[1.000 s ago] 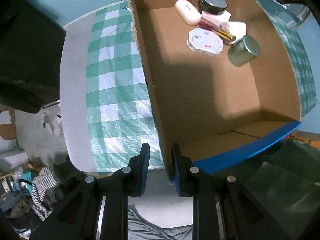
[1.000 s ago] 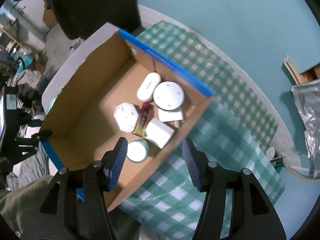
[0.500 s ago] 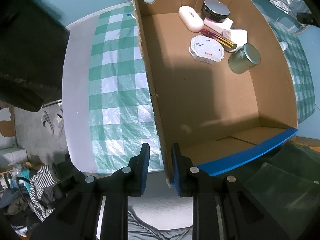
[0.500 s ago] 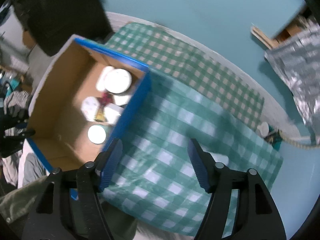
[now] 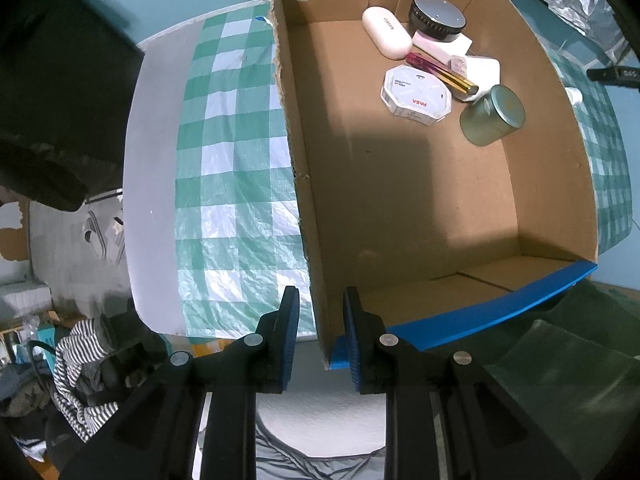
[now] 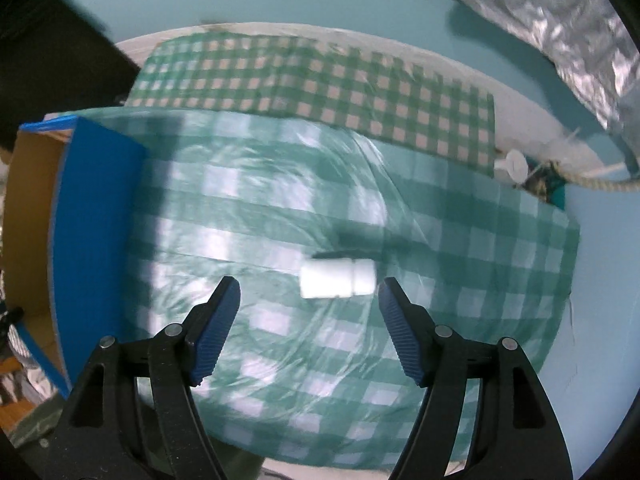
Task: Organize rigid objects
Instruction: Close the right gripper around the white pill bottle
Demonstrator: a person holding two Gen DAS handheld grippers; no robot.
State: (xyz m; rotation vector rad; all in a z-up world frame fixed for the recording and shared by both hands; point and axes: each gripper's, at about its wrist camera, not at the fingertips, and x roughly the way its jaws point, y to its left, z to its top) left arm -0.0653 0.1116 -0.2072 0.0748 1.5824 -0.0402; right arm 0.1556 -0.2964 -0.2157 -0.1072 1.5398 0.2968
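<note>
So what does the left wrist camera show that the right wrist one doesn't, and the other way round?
Only the left wrist view: the left gripper shut on the cardboard box's side wall, and the items inside, including the white case, octagonal box and green jar.

Only the right wrist view: the right gripper, jaws opening, above a small white bottle lying on its side, not touching it.

Both: the box and the green checked cloth.
</note>
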